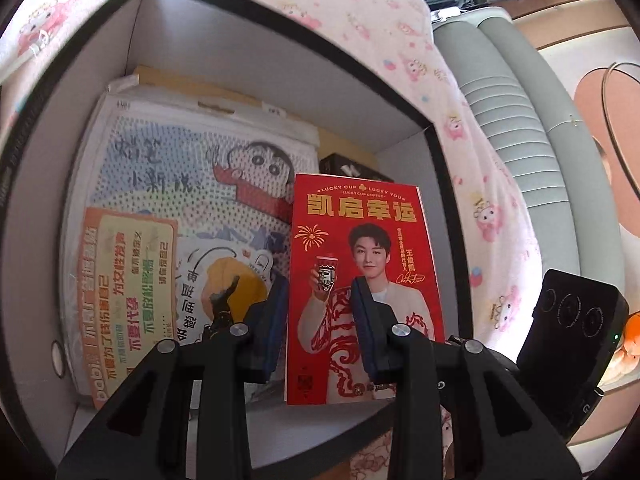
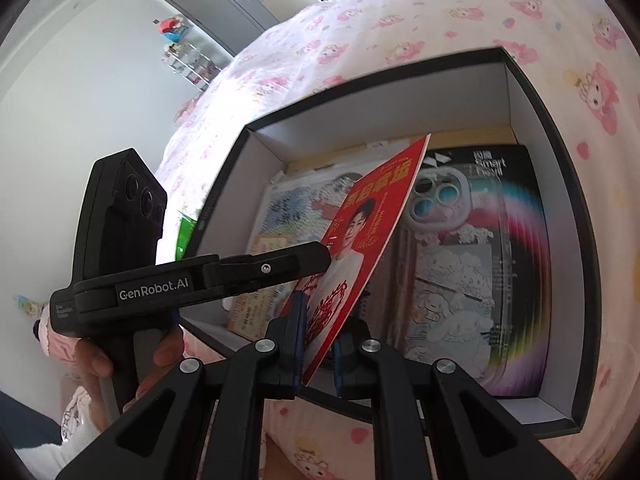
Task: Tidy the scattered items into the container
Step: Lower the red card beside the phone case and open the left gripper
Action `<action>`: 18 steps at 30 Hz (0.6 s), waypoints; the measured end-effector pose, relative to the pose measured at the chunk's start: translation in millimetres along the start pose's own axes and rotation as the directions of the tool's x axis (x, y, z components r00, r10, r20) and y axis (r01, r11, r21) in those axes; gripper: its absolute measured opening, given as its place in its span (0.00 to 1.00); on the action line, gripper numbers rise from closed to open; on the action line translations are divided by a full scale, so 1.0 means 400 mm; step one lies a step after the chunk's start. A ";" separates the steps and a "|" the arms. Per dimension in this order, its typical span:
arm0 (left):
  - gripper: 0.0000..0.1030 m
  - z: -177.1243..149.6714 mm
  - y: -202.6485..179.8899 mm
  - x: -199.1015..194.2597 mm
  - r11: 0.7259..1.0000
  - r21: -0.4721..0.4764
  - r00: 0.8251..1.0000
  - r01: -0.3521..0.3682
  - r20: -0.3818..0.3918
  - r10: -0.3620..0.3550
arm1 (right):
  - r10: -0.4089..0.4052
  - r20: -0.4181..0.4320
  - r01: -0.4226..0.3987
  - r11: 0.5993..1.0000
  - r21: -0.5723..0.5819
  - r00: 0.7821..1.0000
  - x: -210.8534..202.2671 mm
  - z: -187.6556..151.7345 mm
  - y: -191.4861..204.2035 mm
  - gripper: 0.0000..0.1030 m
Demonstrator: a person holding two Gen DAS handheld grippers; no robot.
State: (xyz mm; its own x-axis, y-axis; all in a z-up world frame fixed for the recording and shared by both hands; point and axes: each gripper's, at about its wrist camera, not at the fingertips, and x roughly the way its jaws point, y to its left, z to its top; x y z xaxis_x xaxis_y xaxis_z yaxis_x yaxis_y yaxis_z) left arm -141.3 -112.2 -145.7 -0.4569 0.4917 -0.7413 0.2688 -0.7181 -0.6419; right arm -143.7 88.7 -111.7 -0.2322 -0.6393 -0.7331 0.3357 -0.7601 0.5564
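Red card [image 1: 366, 280] printed with a coffee advert is held tilted over the open black box [image 2: 560, 184], inside its near wall. Right gripper [image 2: 318, 344] is clamped on the card's lower edge. Left gripper [image 1: 320, 320] straddles the card's left edge, jaws slightly parted. Cartoon pouch [image 1: 192, 184] and phone-case package [image 2: 472, 248] lie flat on the box floor; the box sits on a pink bedsheet [image 2: 440, 16].
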 end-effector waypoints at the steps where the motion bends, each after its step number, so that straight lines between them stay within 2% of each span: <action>1: 0.30 -0.001 0.000 0.006 1.000 0.001 1.000 -0.002 -0.008 0.002 | -0.010 0.002 0.010 1.000 -0.002 1.000 0.001 -0.002 -0.002 0.09; 6: 0.30 -0.009 -0.019 0.022 0.998 0.042 0.998 -0.048 -0.029 0.049 | -0.096 -0.003 0.096 0.995 -0.029 0.995 0.020 0.002 0.001 0.09; 9: 0.30 -0.008 -0.020 0.029 0.997 0.037 0.996 -0.075 -0.054 0.076 | -0.167 -0.005 0.166 0.985 -0.053 0.986 0.035 0.005 0.006 0.09; 18: 0.30 0.001 -0.023 0.040 0.992 0.025 0.985 -0.123 -0.115 0.126 | -0.186 -0.015 0.186 0.982 -0.045 0.982 0.045 0.005 -0.006 0.09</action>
State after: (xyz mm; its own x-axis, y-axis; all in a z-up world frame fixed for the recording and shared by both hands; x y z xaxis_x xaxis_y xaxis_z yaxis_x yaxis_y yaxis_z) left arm -151.5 -97.8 -151.5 -0.3193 0.4508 -0.8336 0.3019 -0.7854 -0.5404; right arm -150.8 78.8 -125.7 -0.2770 -0.4845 -0.8298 0.3275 -0.8595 0.3925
